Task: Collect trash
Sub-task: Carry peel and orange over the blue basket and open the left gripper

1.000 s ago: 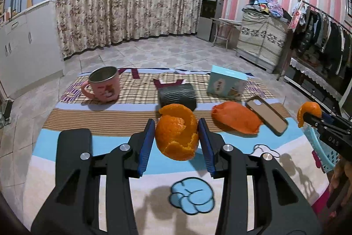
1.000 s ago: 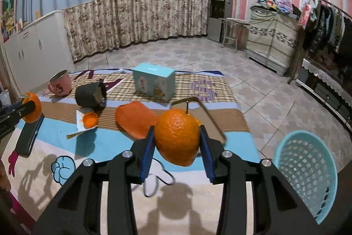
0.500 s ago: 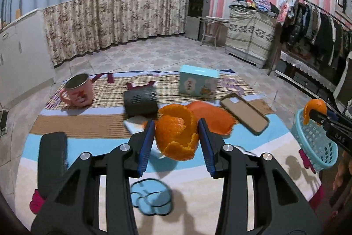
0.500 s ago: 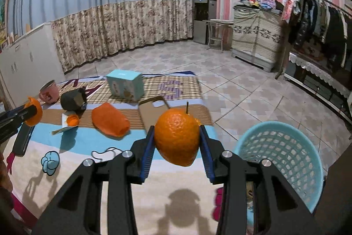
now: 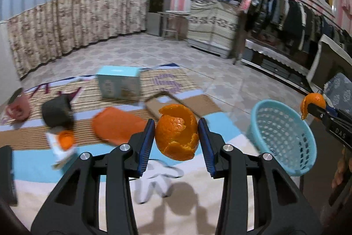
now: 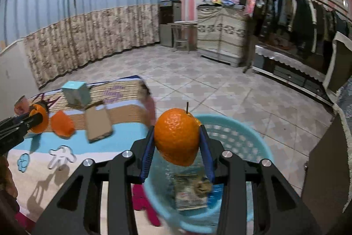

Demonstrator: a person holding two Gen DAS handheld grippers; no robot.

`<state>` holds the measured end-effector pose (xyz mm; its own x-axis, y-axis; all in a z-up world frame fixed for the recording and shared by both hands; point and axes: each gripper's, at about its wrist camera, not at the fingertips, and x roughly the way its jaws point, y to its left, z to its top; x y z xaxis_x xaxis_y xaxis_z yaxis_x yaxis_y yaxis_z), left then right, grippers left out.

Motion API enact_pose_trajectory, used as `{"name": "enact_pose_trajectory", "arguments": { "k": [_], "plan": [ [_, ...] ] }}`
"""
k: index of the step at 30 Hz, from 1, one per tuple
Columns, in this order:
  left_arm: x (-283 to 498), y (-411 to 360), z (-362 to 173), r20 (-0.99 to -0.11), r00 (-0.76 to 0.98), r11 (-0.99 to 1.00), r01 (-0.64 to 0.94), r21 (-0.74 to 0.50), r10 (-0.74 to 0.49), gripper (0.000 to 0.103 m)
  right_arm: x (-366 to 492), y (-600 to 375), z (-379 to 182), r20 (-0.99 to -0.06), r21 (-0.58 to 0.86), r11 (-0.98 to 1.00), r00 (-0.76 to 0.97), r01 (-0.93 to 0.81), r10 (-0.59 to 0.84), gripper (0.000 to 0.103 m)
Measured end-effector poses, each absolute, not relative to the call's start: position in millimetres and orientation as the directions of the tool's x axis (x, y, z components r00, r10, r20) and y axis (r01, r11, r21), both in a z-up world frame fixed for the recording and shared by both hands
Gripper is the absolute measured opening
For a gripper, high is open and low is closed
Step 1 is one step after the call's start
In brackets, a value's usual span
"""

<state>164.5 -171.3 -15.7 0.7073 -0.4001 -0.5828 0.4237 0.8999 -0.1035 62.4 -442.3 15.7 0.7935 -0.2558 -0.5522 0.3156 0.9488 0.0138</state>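
Left gripper clamps orange peel at frame centre — basket lower right. Right gripper clamps another peel (stem up) over the basket.

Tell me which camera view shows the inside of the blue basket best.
The right wrist view: it looks down into the blue basket, showing crumpled paper trash on its bottom. The left wrist view shows that basket only from the side, with its perforated wall and rim.
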Motion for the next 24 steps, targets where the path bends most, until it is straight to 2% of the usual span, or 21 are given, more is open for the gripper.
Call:
{"name": "enact_pose_trajectory", "arguments": {
  "k": [14,24],
  "plan": [
    [151.8,-308.7,-43.4,-0.605,0.596,0.789,0.608,-0.088,-0.527,0.039,37.9,-522.4,-4.4,-0.569,0.038,0.904,0.753,0.426,-0.331,0.039],
    [143.7,-357.3,-57.7,-0.614,0.549,0.741,0.665,-0.09,-0.567,0.039,37.6,-538.5,-18.6,-0.582,0.071,0.891,0.744,0.448,-0.328,0.039]
  ]
}}
